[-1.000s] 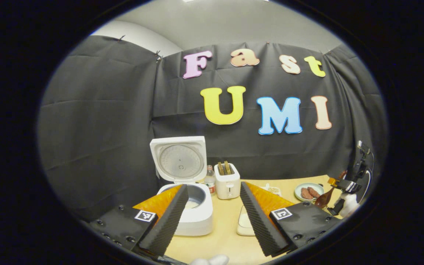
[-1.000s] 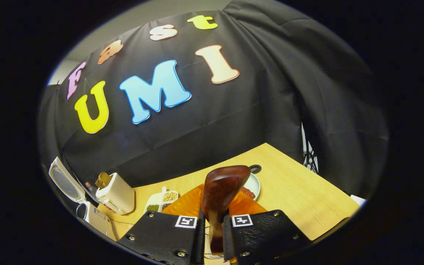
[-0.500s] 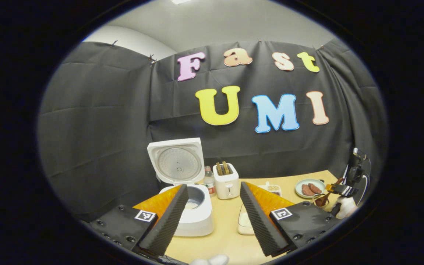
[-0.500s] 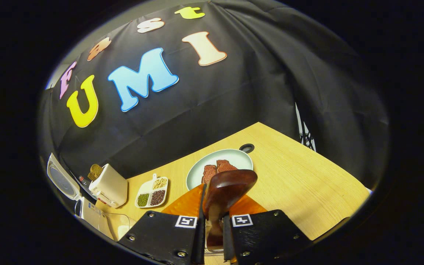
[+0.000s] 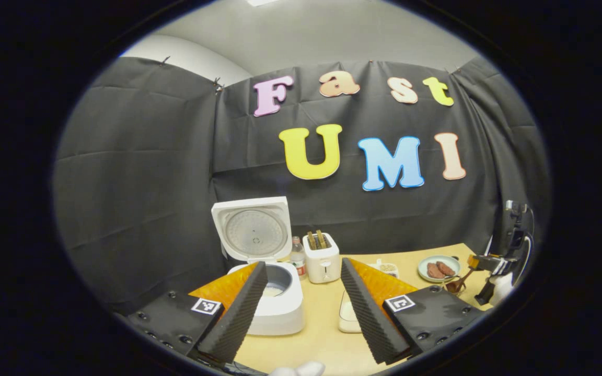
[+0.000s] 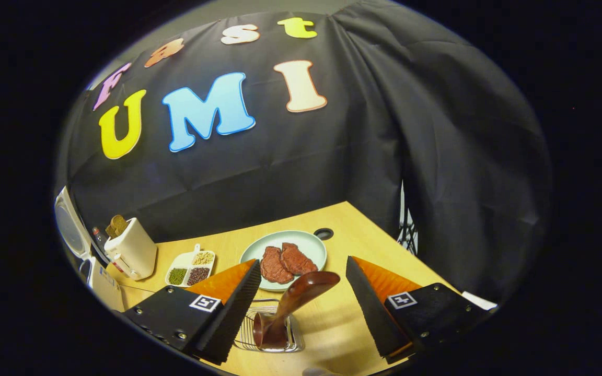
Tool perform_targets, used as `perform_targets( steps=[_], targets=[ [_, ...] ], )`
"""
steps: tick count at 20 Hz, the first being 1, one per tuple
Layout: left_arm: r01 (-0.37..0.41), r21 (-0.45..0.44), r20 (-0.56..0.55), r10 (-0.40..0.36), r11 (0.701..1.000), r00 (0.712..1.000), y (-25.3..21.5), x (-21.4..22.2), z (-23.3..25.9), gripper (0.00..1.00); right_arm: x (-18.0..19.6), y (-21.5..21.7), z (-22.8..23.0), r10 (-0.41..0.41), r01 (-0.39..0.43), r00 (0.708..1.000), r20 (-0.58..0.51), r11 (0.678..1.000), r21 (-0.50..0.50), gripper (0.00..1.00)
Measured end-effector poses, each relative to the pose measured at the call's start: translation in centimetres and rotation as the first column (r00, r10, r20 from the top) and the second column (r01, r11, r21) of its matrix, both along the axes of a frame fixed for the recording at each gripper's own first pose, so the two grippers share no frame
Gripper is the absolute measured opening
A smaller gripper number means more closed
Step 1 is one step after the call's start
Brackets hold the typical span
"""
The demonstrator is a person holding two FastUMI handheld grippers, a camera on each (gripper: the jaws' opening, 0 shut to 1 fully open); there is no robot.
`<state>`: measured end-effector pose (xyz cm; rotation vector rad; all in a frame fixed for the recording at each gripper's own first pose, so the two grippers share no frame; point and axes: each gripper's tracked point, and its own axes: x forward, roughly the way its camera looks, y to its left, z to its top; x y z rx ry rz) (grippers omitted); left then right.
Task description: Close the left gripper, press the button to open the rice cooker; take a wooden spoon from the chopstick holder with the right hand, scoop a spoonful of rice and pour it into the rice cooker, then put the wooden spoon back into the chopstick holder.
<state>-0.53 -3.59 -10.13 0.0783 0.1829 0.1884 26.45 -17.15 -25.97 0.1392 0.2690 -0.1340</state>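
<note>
The white rice cooker (image 5: 280,308) stands with its lid (image 5: 253,230) raised and some rice in its pot. My left gripper (image 5: 303,266) hovers open before it, holding nothing. The wooden spoon (image 6: 301,292) stands tilted in the wire chopstick holder (image 6: 259,339), bowl end up. My right gripper (image 6: 302,263) is open just above it, one finger on each side, touching nothing. In the left gripper view that right gripper (image 5: 489,263) shows far off at the right, by the spoon (image 5: 460,282).
A toaster (image 5: 323,256) and a small bottle (image 5: 297,256) stand beside the cooker. A white dish (image 5: 348,316) lies between my left fingers. A plate of meat (image 6: 319,248) and a divided dish of beans (image 6: 188,267) lie behind the holder. The table's right edge (image 6: 384,235) is close.
My right gripper has opened and let go of the spoon, which now rests in the chopstick holder. The left gripper has hardly moved.
</note>
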Motion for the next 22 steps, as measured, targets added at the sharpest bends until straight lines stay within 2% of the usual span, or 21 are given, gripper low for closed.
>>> perform_targets(
  steps=[2, 5, 8, 10, 11, 12, 13, 17, 22],
  targets=[
    [0.008, -0.001, 0.013, -0.008, 1.0, 1.0, 0.3, 0.0, 0.5, 1.0, -1.9, 0.1, 3.8, 0.02, -0.015, 0.998, 0.065, 0.996, -0.086, 1.0],
    [0.03, -0.015, 0.028, -0.029, 0.999, 0.999, 0.7, 0.2, 0.9, 1.0, -4.9, 2.0, 10.1, 0.086, -0.059, 0.984, 0.159, 0.985, -0.165, 1.0],
    [0.049, -0.021, 0.051, -0.048, 0.999, 0.998, 1.4, 0.7, 1.9, 0.99, -9.1, 4.9, 15.9, 0.155, -0.111, 0.962, 0.225, 0.974, -0.198, 1.0],
    [0.047, -0.025, 0.059, -0.045, 0.999, 0.997, 2.5, 1.4, 2.5, 1.0, -12.0, 7.0, 18.4, 0.189, -0.149, 0.952, 0.242, 0.974, -0.173, 1.0],
    [0.049, -0.029, 0.059, -0.048, 0.998, 0.997, 3.0, 1.8, 2.8, 0.95, -13.4, 7.7, 19.1, 0.191, -0.158, 0.952, 0.239, 0.976, -0.149, 1.0],
    [0.054, -0.036, 0.062, -0.052, 0.998, 0.997, 3.5, 2.2, 3.2, 0.95, -14.8, 8.5, 19.7, 0.194, -0.168, 0.953, 0.234, 0.978, -0.127, 1.0],
    [0.057, -0.042, 0.07, -0.053, 0.998, 0.996, 4.2, 2.7, 3.7, 1.0, -16.1, 9.2, 20.4, 0.2, -0.179, 0.952, 0.234, 0.978, -0.107, 0.99],
    [0.063, -0.021, 0.097, -0.061, 0.998, 0.993, 6.8, 5.2, 6.4, 1.0, -20.3, 11.1, 21.2, 0.198, -0.181, 0.955, 0.222, 0.979, -0.095, 0.99],
    [0.053, -0.029, 0.095, -0.05, 0.998, 0.994, 10.1, 10.7, 9.9, 0.98, -22.8, 14.1, 19.7, 0.216, -0.207, 0.962, 0.168, 0.976, -0.068, 1.0]
  ],
)
